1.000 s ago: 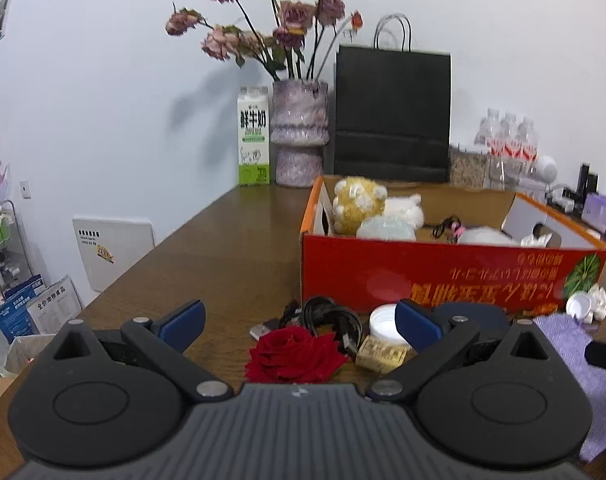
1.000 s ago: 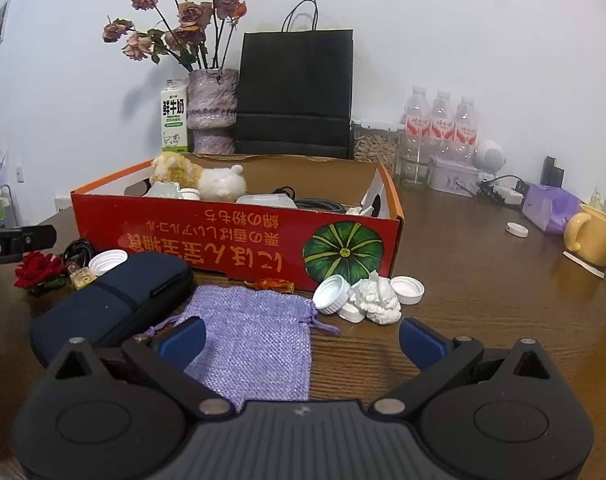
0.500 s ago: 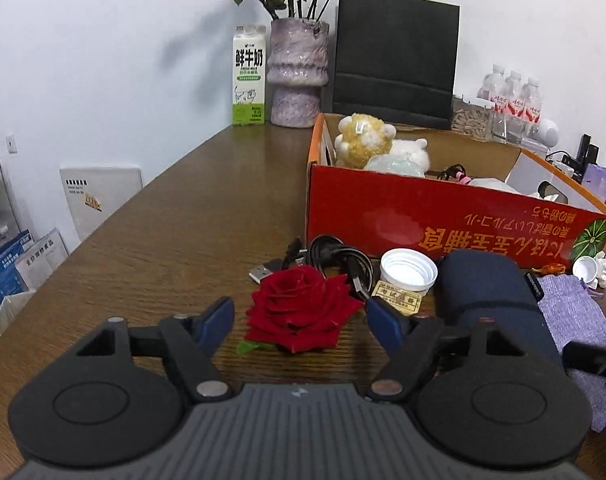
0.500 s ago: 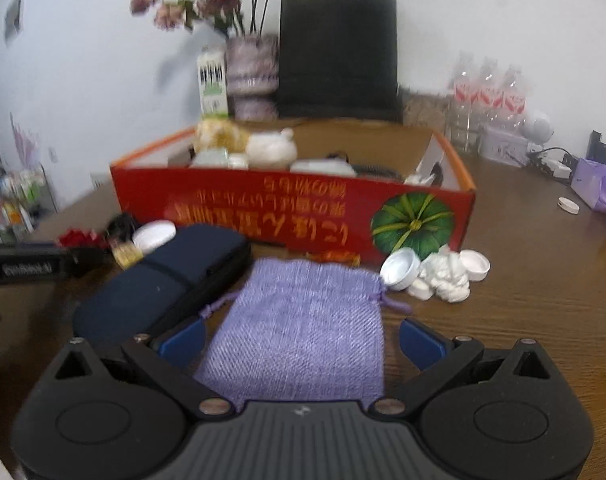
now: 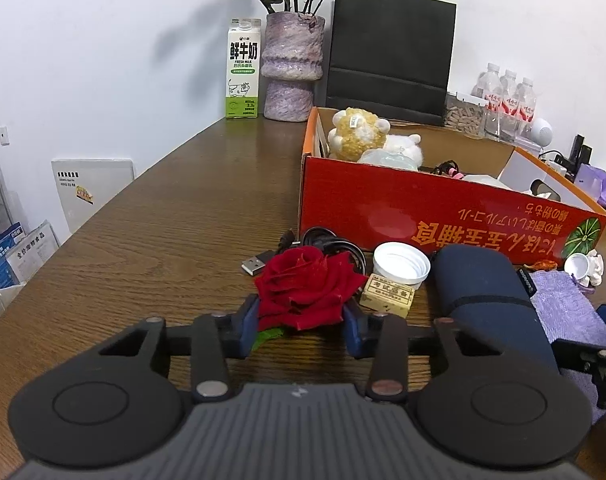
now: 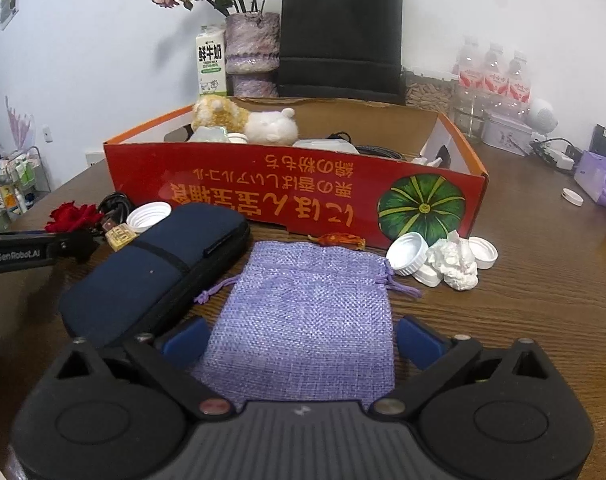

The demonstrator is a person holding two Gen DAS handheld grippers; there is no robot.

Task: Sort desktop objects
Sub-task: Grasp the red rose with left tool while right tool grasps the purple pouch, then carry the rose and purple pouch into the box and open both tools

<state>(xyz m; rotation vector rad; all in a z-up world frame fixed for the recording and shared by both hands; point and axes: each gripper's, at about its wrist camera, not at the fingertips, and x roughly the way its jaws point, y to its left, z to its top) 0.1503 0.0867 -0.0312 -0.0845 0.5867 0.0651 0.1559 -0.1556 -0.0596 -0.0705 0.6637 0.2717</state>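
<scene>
Rose (image 5: 309,286) between closing left gripper (image 5: 301,326) pads; right gripper (image 6: 299,340) closing astride pouch (image 6: 307,312); box (image 6: 295,196) part-filled, clutter remains.

Left tongs (image 5: 301,326) closing around a red rose (image 5: 308,286) (pads touching).

Left of the red box (image 5: 423,216): open bare worktop (image 5: 163,240), passable right up to the milk carton (image 5: 243,68). Against the box's near wall: cable (image 5: 331,244), white cap (image 5: 401,266), navy case (image 5: 483,292), purple pouch (image 6: 311,308), leaving no gap. Right of the box: caps and white figurine (image 6: 453,262), then clear worktop.
</scene>
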